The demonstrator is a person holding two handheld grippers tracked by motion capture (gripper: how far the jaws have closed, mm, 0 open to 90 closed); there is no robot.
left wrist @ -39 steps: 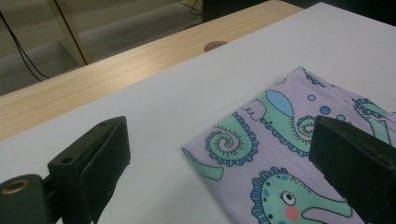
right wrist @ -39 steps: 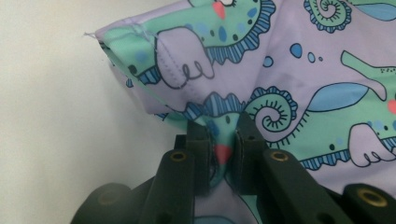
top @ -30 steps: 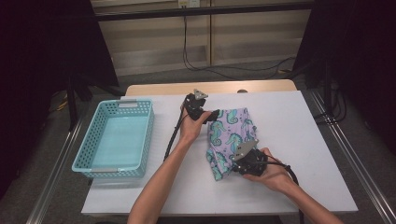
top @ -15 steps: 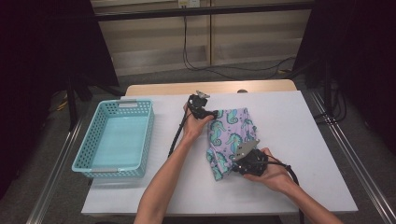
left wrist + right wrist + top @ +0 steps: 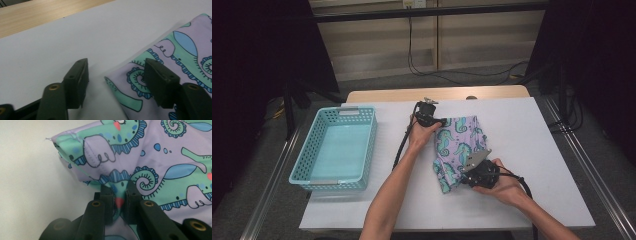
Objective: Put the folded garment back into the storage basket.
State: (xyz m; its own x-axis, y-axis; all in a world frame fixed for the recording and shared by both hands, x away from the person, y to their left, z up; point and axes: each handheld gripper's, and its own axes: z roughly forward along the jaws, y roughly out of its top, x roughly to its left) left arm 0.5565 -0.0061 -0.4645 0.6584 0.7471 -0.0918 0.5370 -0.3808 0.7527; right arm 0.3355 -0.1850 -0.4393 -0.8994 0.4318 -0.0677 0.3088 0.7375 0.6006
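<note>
Seahorse-print cloth (image 5: 457, 150) lies mid-table on the white table (image 5: 537, 150). My right gripper (image 5: 119, 202) is clamped on its near edge. My left gripper (image 5: 116, 82), jaws just closing, straddles its far corner without pinching it. A turquoise basket (image 5: 337, 150) sits well left, clear of the work.

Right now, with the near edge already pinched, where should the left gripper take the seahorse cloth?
Probably at the far left corner, coming in low from the bare table side. It lies flat and pointed between the closing, not-yet-touching jaws of the left gripper, while the right gripper pinches the seahorse cloth opposite.
</note>
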